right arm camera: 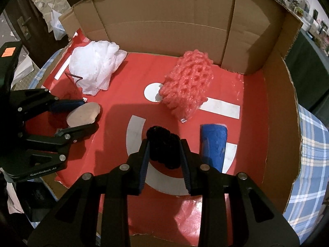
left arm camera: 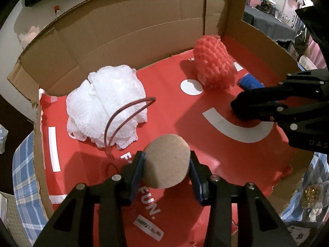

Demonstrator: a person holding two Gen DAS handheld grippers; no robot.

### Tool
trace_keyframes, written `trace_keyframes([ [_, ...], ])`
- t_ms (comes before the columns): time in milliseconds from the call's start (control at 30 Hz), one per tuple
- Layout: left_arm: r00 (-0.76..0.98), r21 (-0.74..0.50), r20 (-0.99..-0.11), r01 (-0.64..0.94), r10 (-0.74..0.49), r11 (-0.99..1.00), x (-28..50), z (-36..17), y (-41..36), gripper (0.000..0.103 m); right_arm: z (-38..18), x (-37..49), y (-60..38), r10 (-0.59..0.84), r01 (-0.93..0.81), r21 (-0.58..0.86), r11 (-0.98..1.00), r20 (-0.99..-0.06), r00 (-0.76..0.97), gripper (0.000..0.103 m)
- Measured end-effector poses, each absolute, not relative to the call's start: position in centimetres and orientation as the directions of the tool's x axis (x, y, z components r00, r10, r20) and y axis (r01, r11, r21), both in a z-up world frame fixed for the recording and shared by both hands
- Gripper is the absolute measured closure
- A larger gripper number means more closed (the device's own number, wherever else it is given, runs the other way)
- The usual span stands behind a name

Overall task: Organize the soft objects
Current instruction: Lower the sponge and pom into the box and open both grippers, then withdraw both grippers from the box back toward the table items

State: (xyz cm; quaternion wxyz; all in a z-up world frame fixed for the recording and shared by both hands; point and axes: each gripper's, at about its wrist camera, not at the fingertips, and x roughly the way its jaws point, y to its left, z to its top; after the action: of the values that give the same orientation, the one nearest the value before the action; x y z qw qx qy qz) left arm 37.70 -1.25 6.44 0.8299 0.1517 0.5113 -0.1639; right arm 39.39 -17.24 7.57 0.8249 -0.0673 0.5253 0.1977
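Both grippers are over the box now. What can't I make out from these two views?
- Black soft object: right wrist view, its lower part hidden behind the right gripper fingers; dark, so shape unclear.
- Tan sponge: left wrist view, underside hidden; contact with the red liner untellable.
- Blue roll: left wrist view, partly hidden behind the right gripper.

Both wrist views steeply down, close, sharing cardboard box (left arm camera: 127,30) floor
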Motion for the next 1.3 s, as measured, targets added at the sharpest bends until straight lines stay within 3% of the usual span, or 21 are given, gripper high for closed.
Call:
trace_keyframes([
  [133,0.424,0.075,-0.897,0.422,-0.124,0.904,38.2,6.2,-1.5,0.054,7.5,39.4,-17.1,0.250,-0.398,0.092,0.913,-0.896,0.368,0.070],
  [233,0.430,0.070,-0.894,0.419,-0.129,0.905,38.1,6.3,-1.2,0.049,7.4,39.5,-16.8,0.241,-0.397,0.081,0.914,-0.896,0.372,0.040],
  [500,0.474,0.061,-0.866,0.412,-0.157,0.909,36.7,7.9,-0.4,0.027,8.2,39.0,-16.4,0.211,-0.393,0.027,0.919,-0.876,0.434,0.040],
  [733,0.553,0.048,-0.810,0.394,-0.196,0.918,33.5,11.4,0.4,0.018,10.7,37.2,-17.3,0.215,-0.368,0.025,0.930,-0.847,0.486,0.040],
  [867,0.607,0.015,-0.762,0.364,-0.225,0.931,30.9,13.9,1.0,0.008,13.1,35.2,-18.4,0.242,-0.346,0.054,0.937,-0.814,0.529,0.034],
  [1300,0.807,-0.042,-0.513,0.316,-0.292,0.948,20.2,21.2,1.9,0.000,21.4,24.4,-19.7,0.242,-0.314,-0.001,0.949,-0.636,0.733,0.020],
])
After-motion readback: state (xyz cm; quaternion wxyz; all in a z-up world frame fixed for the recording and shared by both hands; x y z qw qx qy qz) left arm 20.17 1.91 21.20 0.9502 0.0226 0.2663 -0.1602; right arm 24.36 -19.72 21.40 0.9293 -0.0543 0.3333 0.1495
